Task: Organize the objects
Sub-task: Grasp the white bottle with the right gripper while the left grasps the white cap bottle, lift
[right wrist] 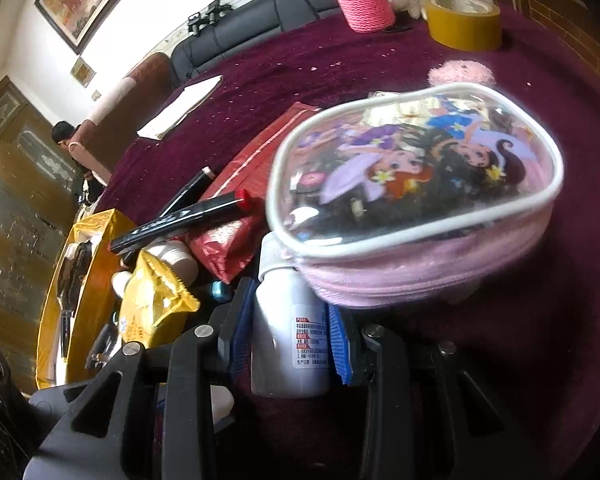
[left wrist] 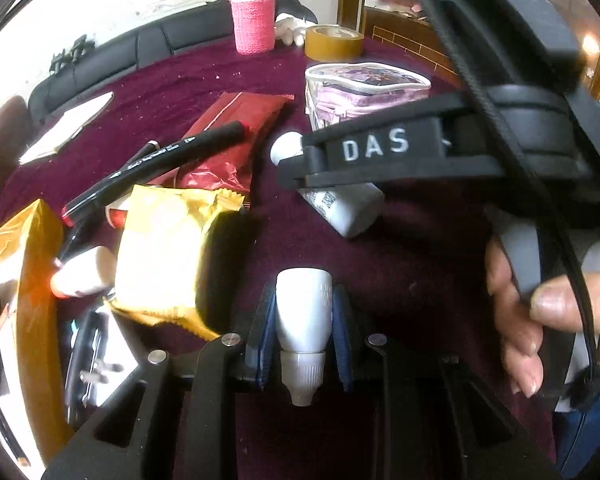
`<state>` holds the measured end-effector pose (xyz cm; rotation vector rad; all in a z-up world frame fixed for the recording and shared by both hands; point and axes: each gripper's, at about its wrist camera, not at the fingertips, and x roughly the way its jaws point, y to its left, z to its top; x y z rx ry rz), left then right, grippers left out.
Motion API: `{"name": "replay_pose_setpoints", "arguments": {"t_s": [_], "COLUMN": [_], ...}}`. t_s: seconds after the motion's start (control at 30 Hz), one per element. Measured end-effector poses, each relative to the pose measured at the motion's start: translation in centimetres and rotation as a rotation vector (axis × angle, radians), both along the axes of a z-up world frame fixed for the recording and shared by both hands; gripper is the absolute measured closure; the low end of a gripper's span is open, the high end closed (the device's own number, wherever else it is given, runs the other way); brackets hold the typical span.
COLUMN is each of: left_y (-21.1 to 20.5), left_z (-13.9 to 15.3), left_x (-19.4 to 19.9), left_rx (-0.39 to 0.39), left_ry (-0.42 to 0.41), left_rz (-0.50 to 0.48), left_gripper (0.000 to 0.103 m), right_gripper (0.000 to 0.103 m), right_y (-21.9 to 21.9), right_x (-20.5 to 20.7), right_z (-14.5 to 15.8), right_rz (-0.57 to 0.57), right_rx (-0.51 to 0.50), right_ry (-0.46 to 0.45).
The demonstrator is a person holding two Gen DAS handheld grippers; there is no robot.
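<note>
Your left gripper [left wrist: 304,320] pinches one small white dropper bottle [left wrist: 303,320] above the cloth; your right gripper [right wrist: 288,328] pinches one labelled white bottle [right wrist: 290,344] beside one cartoon pouch [right wrist: 412,188]. Two black markers [left wrist: 156,168].

Black plastic left gripper [left wrist: 303,320] with blue ribbed pads [left wrist: 342,332] and silver screws [left wrist: 231,338]; at three o'clock, right gripper [left wrist: 300,168] lettered "DAS", bare-skinned hand [left wrist: 548,312].

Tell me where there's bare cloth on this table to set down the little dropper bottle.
Bare maroon cloth lies right of the dropper bottle, between the white bottle and the hand. More lies past the red packet, toward the pink knitted holder. The left is crowded: yellow wrapper, markers, gold box.
</note>
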<state>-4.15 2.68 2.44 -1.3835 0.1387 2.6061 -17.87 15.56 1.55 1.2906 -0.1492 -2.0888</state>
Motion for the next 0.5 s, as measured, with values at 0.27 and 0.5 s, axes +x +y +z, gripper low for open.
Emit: {"name": "replay_pose_setpoints", "arguments": {"t_s": [0.27, 0.5], "left_y": [-0.4, -0.9], "left_z": [1.0, 1.2], "left_x": [1.0, 1.8], "left_rx": [-0.022, -0.022], "left_ry": [0.063, 0.074], "left_rz": [0.027, 0.038], "left_gripper": [0.081, 0.081], "right_gripper": [0.072, 0.072], "right_y": [-0.1, -0.2], "right_x": [0.3, 0.6], "right_z": [0.6, 1.0], "right_rz": [0.006, 0.011], "right_rx": [-0.013, -0.038], "right_ry": [0.02, 0.025]}}
